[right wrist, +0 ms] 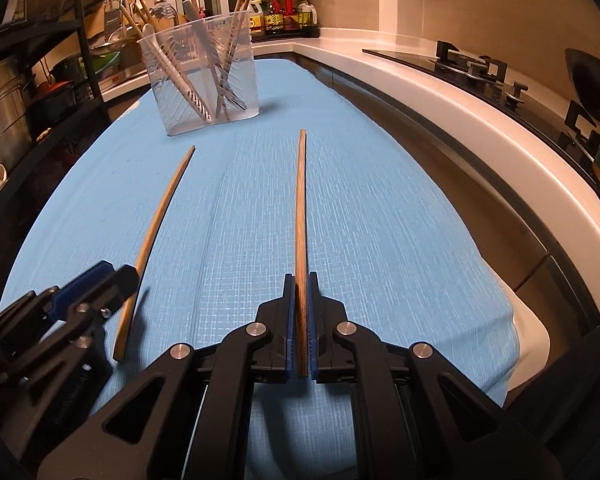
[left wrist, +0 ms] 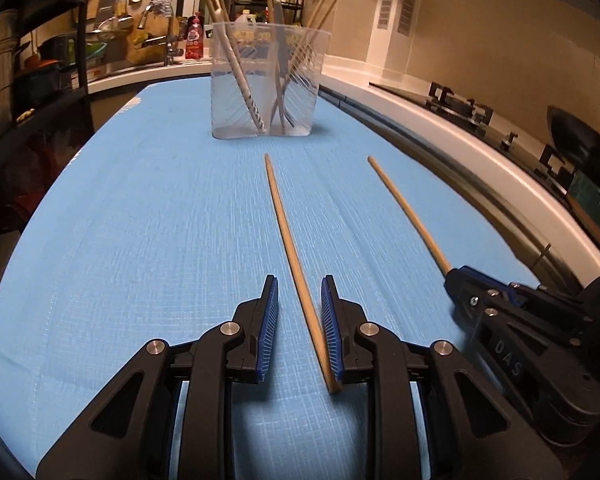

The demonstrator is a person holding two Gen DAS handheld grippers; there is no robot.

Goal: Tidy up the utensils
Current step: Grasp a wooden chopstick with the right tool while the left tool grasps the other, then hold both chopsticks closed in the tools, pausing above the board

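Note:
A clear plastic cup point(left wrist: 266, 80) holding several chopsticks and utensils stands at the far end of the blue cloth point(left wrist: 140, 220); it also shows in the right wrist view point(right wrist: 204, 76). My left gripper point(left wrist: 299, 284) is open, its jaws on either side of a wooden chopstick point(left wrist: 288, 236) lying on the cloth, which rests against the right pad. My right gripper point(right wrist: 300, 280) is shut on a second wooden chopstick point(right wrist: 301, 200), pointing toward the cup. In the left wrist view the right gripper point(left wrist: 456, 276) holds that chopstick point(left wrist: 404, 208) at the right.
A white counter edge point(right wrist: 440, 96) and a black stove point(right wrist: 480, 68) run along the right. A dark shelf rack point(left wrist: 40, 80) with pots stands at the left. A sink and bottles point(left wrist: 194, 38) are behind the cup. The left gripper point(right wrist: 96, 280) shows at the lower left.

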